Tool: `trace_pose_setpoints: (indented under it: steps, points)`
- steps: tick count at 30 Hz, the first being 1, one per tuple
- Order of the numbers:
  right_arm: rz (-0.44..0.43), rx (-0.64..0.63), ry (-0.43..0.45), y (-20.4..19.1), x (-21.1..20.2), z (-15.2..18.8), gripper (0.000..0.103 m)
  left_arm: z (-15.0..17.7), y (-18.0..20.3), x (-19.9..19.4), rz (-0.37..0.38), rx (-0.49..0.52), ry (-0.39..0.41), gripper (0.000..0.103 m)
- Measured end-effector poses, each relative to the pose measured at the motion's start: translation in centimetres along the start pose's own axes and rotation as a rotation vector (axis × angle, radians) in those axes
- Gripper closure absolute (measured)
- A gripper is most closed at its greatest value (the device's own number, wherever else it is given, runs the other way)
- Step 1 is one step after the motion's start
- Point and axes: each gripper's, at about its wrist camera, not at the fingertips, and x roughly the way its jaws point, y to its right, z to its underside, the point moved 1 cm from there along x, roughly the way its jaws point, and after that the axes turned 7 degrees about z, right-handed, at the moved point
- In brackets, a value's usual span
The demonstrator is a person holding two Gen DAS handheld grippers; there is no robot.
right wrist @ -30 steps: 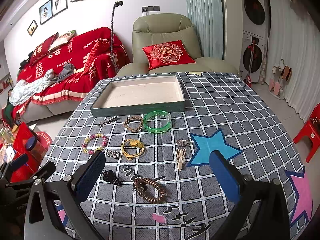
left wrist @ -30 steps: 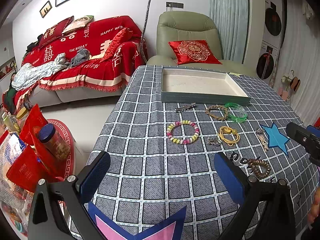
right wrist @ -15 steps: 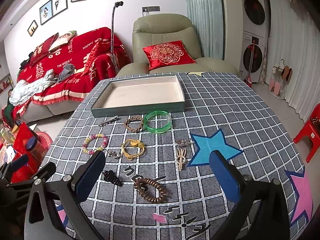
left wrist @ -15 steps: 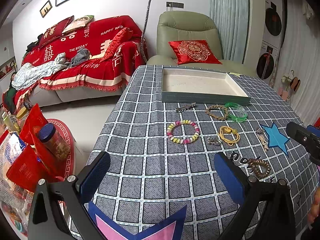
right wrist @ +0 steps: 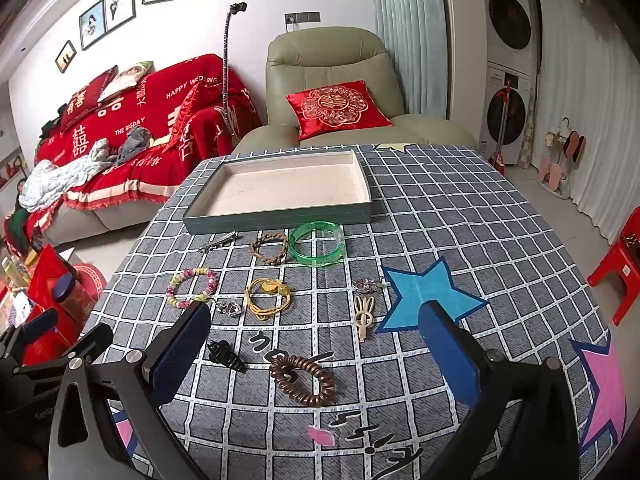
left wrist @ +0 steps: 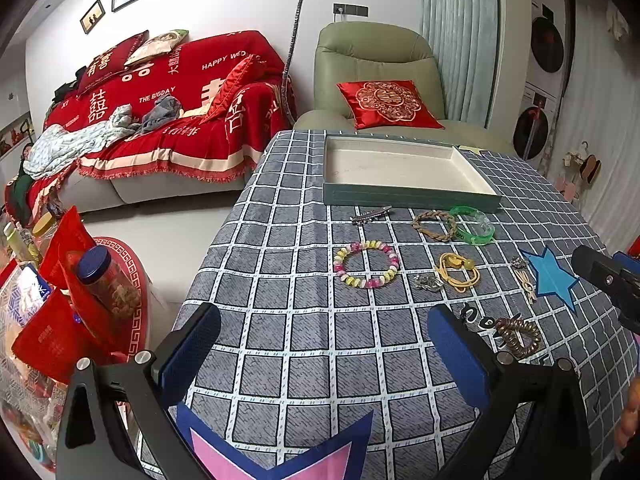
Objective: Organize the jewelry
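On our checked table [right wrist: 460,216] both tools hang spread and empty. The brown coil tie [right wrist: 303,380] lies just ahead of the right tool [right wrist: 316,346], between its pads, and well right of the left tool [left wrist: 324,344]. Farther off waits the tray [right wrist: 276,216].

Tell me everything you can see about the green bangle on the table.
The green bangle is a thick, see-through ring that looks like glass or plastic, whole and closed. It lies flat on the checked tablecloth, just in front of the tray near its right corner, apart from it. The braided brown bracelet lies close on its left; whether they touch is unclear. Neither gripper holds it.
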Motion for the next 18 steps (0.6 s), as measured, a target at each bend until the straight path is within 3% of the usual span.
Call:
trace_pose_setpoints:
  steps: [18]
  points:
    - [-0.003, 0.001, -0.002, -0.10, 0.07, 0.00, 0.000, -0.03, 0.12, 0.01, 0.000, 0.001, -0.001, 0.000]
